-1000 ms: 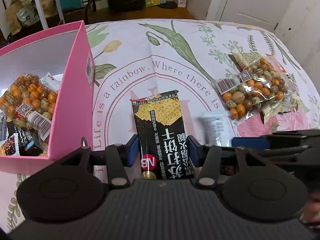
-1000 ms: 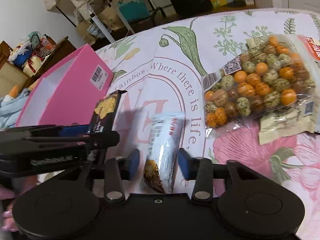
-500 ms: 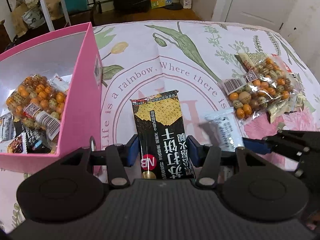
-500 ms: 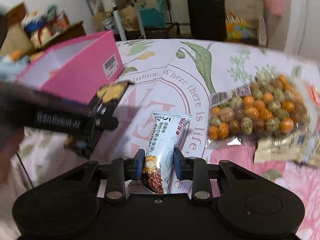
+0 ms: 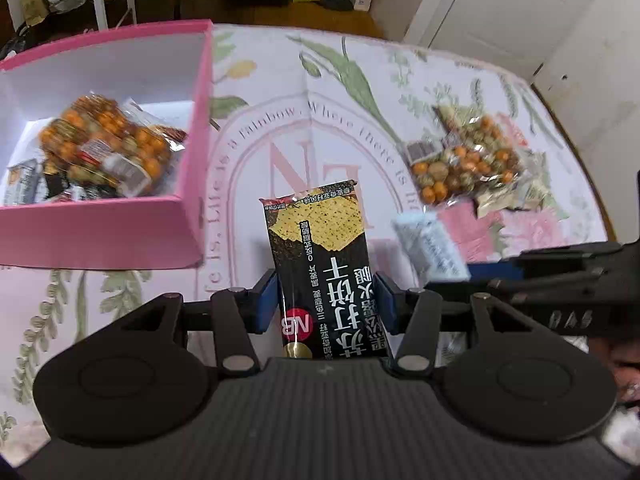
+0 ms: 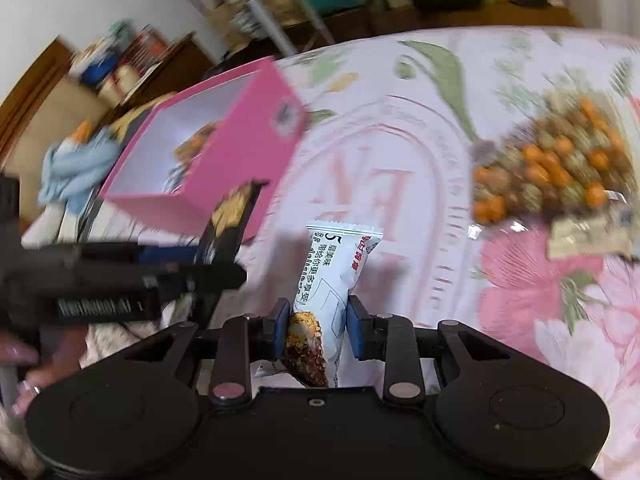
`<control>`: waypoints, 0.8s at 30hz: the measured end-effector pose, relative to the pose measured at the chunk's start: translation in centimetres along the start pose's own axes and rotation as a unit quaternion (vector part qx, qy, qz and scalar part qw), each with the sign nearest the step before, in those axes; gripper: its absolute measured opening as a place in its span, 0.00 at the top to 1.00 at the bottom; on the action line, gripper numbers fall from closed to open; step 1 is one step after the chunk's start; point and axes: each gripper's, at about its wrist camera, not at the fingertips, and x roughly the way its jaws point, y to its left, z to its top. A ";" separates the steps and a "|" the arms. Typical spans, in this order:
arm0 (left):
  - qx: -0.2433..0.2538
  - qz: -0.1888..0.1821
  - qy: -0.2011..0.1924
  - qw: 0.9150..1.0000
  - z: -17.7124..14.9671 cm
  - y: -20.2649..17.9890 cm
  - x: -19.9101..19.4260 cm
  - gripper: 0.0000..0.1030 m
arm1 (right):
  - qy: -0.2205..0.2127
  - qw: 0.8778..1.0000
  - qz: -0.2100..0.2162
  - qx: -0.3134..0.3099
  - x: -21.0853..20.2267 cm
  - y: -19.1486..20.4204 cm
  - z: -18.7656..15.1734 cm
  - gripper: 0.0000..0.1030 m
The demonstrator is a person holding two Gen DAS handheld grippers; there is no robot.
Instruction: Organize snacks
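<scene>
Count, both wrist views:
- pink box [image 5: 120, 232]: 1
- black cracker packet [image 5: 324, 264]: 1
- white snack bar packet [image 6: 332, 276]: 1
- clear bags of orange and green coated nuts: 2, one in the box [image 5: 104, 140], one on the cloth [image 5: 464, 160]
- small packets in the box beside the nut bag: number cannot be told
- grippers: 2

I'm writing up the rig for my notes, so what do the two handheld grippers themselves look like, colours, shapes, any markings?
Both look alike. The left gripper and right gripper each have a matte black body with two round raised discs, black link arms with silver pivot pins, and blue pads on the fingers. Seen side-on from the right wrist camera, the left gripper carries blurred white lettering. No cables or sleeves show.
</scene>
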 end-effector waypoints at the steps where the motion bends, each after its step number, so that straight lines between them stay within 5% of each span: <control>1: -0.010 -0.007 -0.005 1.000 0.1 0.4 -0.9 0.52 | 0.001 1.000 0.002 -0.015 -0.2 0.8 0.2 0.66; 12: -0.084 0.035 -0.121 0.988 1.9 6.5 -10.1 0.52 | -0.081 0.975 0.031 -0.205 -1.9 11.0 5.1 0.66; 24: -0.199 0.177 -0.160 0.950 5.5 14.8 -8.1 0.52 | -0.119 0.970 0.058 -0.205 7.6 14.1 11.5 0.66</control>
